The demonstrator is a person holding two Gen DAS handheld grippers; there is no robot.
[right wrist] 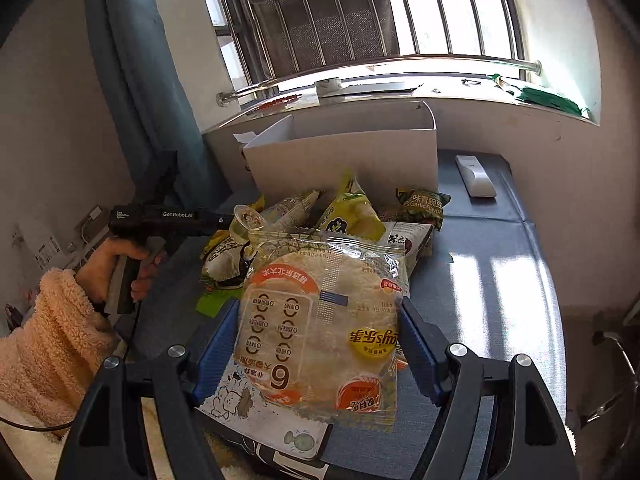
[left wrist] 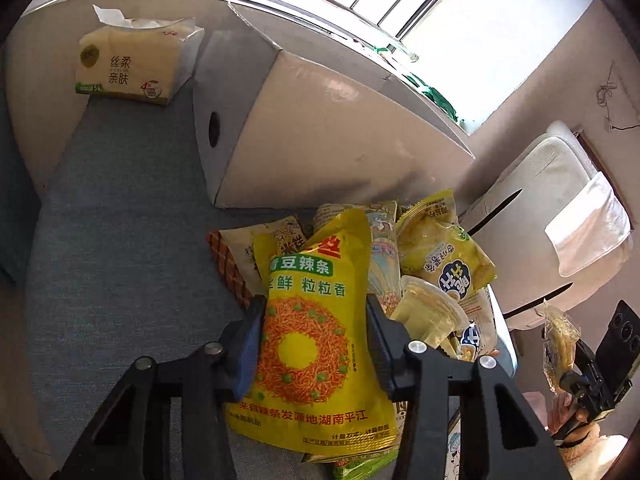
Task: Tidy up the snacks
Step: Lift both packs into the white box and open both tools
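**Two packets held, one white box beyond them**

Two packets are in the fingers at this moment, one in each hand. The left gripper point(left wrist: 316, 344) has its fingers point(left wrist: 249, 340) pressed on the sides of a yellow spicy-strip bag point(left wrist: 312, 344); the bag stands between them with its long axis running away from the camera, its top toward the white box point(left wrist: 320, 120). It seems to be grasped low in the snack pile point(left wrist: 432, 256), or only just lifted from it; I cannot tell which.

The right gripper point(right wrist: 320, 344) holds a clear rice-cake packet point(right wrist: 320, 320). Its blue fingers point(right wrist: 216, 344) touch both edges of this wide, flat packet, which hangs above the blue surface point(right wrist: 500, 280) with its printing upside down to the camera.

The relation that matters is toward the white box. In the left wrist view the box lies straight ahead of the yellow bag, just behind the pile, and shows its closed side wall with a round hole. In the right wrist view the box point(right wrist: 344, 152) is also ahead, beyond the pile point(right wrist: 348, 216), and its open top can be seen, with its flaps standing up.

I judge that the right hand, already raised with its packet free of the pile, is better placed to go first over the box wall. The left hand point(right wrist: 116, 264) must first raise its bag clear of the pile, and then over the wall.

A tissue pack point(left wrist: 136, 64) stands left of the box, well apart.
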